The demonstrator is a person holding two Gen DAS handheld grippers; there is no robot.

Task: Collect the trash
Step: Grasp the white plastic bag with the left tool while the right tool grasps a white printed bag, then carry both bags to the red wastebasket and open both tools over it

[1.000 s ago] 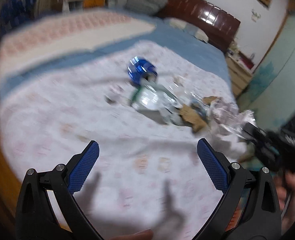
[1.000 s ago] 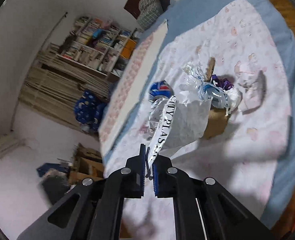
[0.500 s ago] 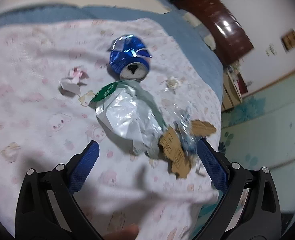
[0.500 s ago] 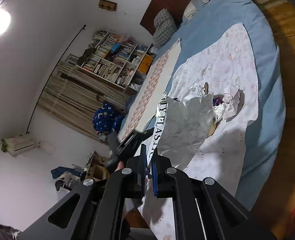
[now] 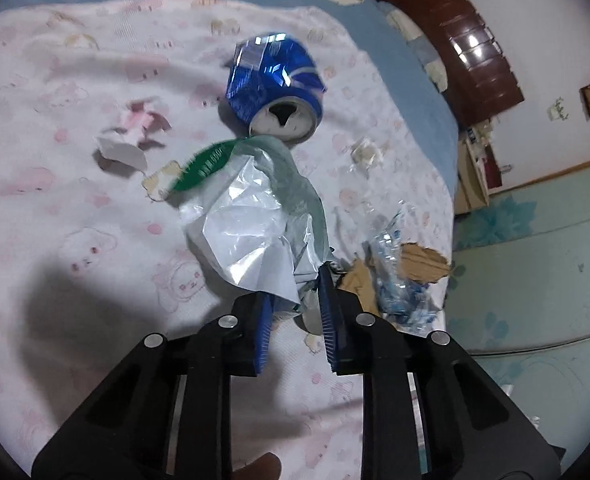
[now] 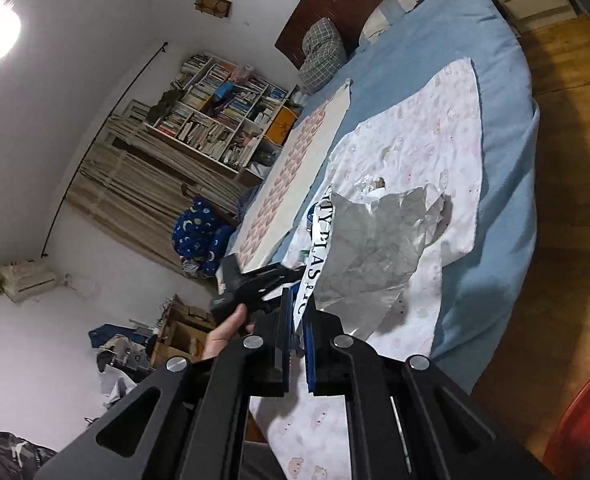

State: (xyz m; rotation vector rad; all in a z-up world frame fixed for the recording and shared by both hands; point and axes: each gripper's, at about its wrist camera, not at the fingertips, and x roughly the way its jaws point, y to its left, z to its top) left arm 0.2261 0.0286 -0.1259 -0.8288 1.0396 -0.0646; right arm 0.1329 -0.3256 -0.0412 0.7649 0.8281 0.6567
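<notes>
Fingers [image 5: 263, 322] of left gripper [image 5: 295, 312] narrowed round near edge of silvery wrapper [image 5: 251, 232] on bed [image 5: 35, 240]; contact w/ both pads unclear. Beyond tips: blue can [image 5: 275, 84]; left of that, paper scrap [image 5: 127, 148]; right of tips, cardboard bits [image 5: 419, 264]. All uncollected. Half a sec ago spread wide, nothing between. Right gripper [image 6: 297, 344] clamped on bag [image 6: 367, 248], same as before, hanging ahead of tips over bed.
</notes>
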